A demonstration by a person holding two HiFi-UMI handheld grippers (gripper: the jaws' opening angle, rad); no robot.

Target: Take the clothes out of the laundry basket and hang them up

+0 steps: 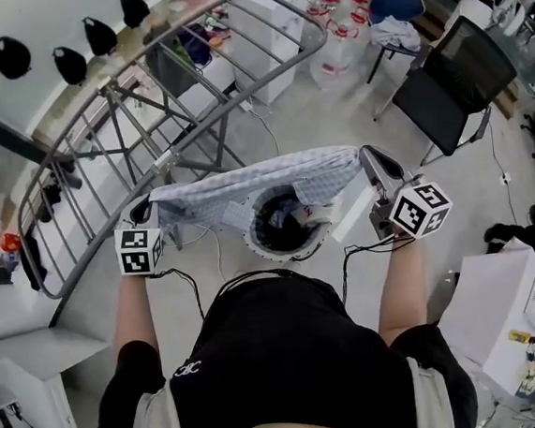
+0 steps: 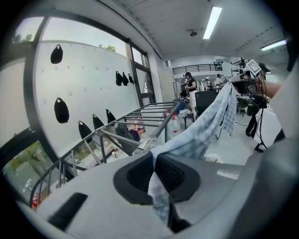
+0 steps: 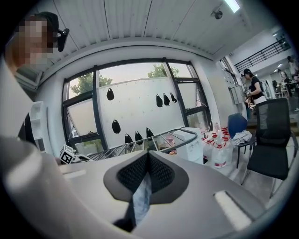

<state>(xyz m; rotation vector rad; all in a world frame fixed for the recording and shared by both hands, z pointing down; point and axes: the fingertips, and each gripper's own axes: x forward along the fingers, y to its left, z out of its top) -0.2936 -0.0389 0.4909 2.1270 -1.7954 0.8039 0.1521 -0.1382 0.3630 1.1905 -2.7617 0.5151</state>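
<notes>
The left gripper is clenched on one end of a light blue checked cloth garment, and the right gripper is clenched on the other end. The garment hangs stretched between them, right above the round white laundry basket on the floor. A grey metal drying rack stands just beyond, to the far left.

Light: bright, even. Sources: daylight through tall windows, ceiling strip lights blown white. Shadows: soft. Gripper views: heavy fisheye bend, black corners, close foreground soft. Head view: sharp.
</notes>
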